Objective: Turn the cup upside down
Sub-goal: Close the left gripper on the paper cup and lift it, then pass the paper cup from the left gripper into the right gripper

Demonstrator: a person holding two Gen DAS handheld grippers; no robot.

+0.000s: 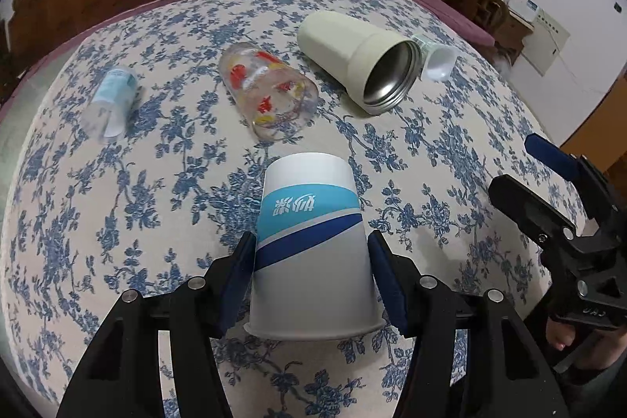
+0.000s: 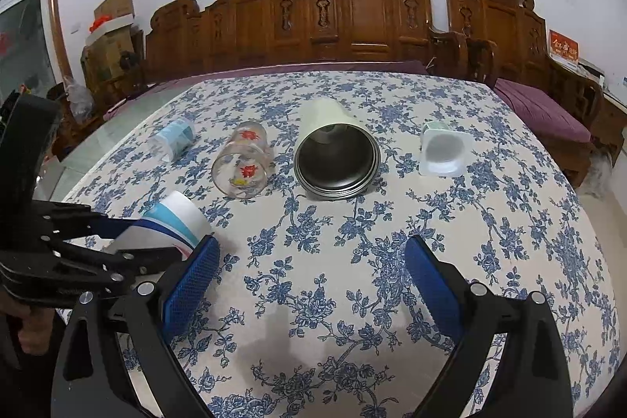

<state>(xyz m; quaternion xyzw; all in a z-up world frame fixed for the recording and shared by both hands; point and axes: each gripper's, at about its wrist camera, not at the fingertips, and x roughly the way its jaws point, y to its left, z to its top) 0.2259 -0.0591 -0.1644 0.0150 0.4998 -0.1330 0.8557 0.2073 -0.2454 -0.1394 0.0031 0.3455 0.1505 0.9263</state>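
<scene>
A white paper cup (image 1: 311,245) with a blue band stands upside down, rim on the floral tablecloth (image 1: 117,206). My left gripper (image 1: 311,261) is shut on the paper cup, its blue pads (image 1: 239,277) pressed on both sides. The cup also shows in the right wrist view (image 2: 172,222), at the left, between the left gripper's fingers. My right gripper (image 2: 311,285) is open and empty above the cloth, to the right of the cup. It shows in the left wrist view (image 1: 556,198) at the right edge.
Lying on their sides farther back: a small clear cup with a blue label (image 1: 111,100), a glass with red prints (image 1: 270,93), a cream thermos cup with steel inside (image 1: 364,59), and a small white plastic cup (image 1: 437,59). Carved wooden chairs (image 2: 352,14) stand behind the table.
</scene>
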